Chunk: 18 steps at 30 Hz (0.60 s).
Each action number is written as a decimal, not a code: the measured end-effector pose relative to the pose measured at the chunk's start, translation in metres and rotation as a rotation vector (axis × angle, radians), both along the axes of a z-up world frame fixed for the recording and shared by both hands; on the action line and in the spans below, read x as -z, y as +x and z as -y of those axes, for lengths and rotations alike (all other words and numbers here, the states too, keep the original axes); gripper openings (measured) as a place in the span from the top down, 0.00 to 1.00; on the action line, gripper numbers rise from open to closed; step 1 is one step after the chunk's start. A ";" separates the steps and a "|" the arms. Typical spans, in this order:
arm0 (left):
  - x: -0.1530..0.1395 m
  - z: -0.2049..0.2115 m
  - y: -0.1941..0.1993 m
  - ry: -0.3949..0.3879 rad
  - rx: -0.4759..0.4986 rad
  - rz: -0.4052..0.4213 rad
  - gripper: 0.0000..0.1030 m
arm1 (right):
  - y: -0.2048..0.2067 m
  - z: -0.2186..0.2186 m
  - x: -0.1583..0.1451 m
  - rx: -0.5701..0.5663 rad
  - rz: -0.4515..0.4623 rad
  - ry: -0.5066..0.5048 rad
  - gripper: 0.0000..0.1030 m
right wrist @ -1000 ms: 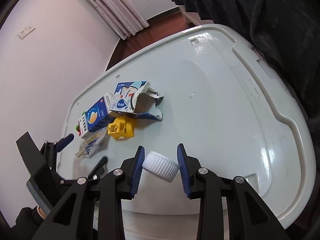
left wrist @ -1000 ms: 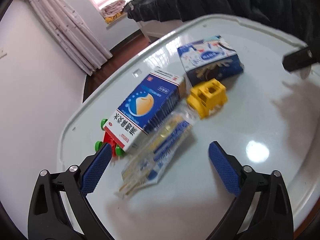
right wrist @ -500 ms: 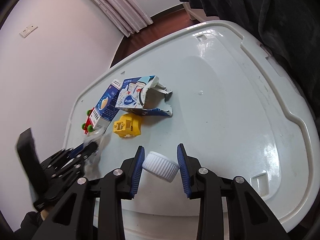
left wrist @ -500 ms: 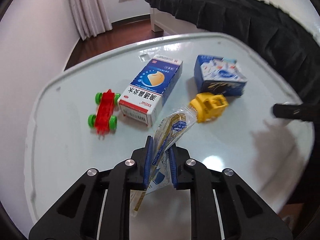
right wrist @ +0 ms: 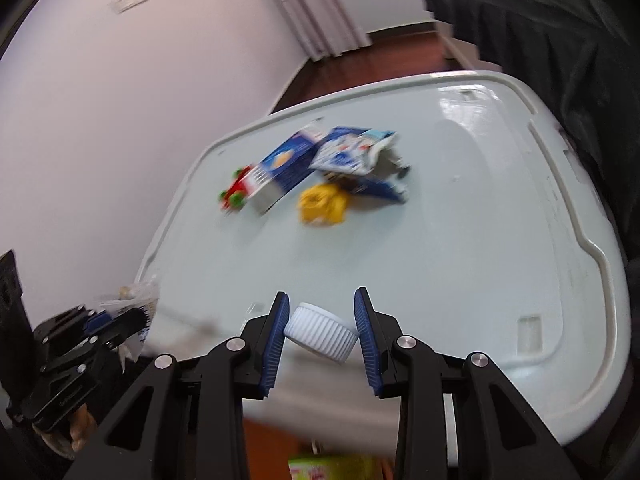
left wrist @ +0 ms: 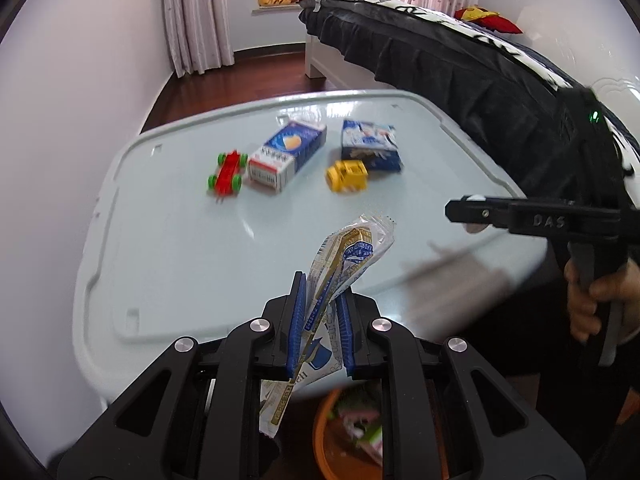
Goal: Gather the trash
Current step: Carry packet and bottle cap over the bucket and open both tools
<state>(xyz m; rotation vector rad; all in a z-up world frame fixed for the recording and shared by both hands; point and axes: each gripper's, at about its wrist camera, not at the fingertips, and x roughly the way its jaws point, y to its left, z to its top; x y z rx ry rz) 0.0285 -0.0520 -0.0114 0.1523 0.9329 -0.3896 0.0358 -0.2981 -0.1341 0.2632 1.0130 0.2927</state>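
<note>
Crinkled clear plastic, printed blue and gold: a snack wrapper [left wrist: 340,280] pinched between the blue pads of the left tongs [left wrist: 320,328], low in the centre of the left wrist view, its top end sticking up past the fingertips and its bottom end hanging below them. Clamped flat on that wrapper, no gap between pads and film. Held off the pale counter [left wrist: 168,248], at its near edge. Directly below, at the bottom of the frame, an orange bin [left wrist: 320,432] with scraps of litter inside, partly hidden by the tongs' black frame.

Ribbed white plastic in the other pair: a bottle cap [right wrist: 322,334] gripped sideways by the right tongs [right wrist: 320,332], low centre of the right wrist view, pads pressed against its two sides, tilted. Also off the counter surface, over the near rim.

Left on the counter, in the upper middle of both views: a blue and white milk carton [left wrist: 286,154] lying on its side, a red toy car with green wheels [left wrist: 226,174] just beside its left end, a yellow toy block [left wrist: 347,175], and a torn blue and white carton [left wrist: 370,144] touching the block's far side. Blurred in the right wrist view.

At the right edge of the left wrist view, the right tongs seen from the side, gripped by a hand [left wrist: 596,296]. Behind the counter, a bed with a dark frilled cover [left wrist: 460,68], curtains [left wrist: 196,16] and a dark wood floor [left wrist: 256,76].
</note>
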 end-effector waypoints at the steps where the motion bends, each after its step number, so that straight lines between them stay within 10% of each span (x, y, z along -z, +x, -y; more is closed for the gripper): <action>1: 0.001 -0.001 -0.008 0.004 -0.002 -0.007 0.85 | -0.008 -0.003 -0.002 -0.018 -0.001 -0.015 0.67; 18: 0.055 -0.002 -0.096 0.024 0.087 -0.261 0.85 | -0.148 -0.051 0.032 -0.232 -0.253 -0.098 0.67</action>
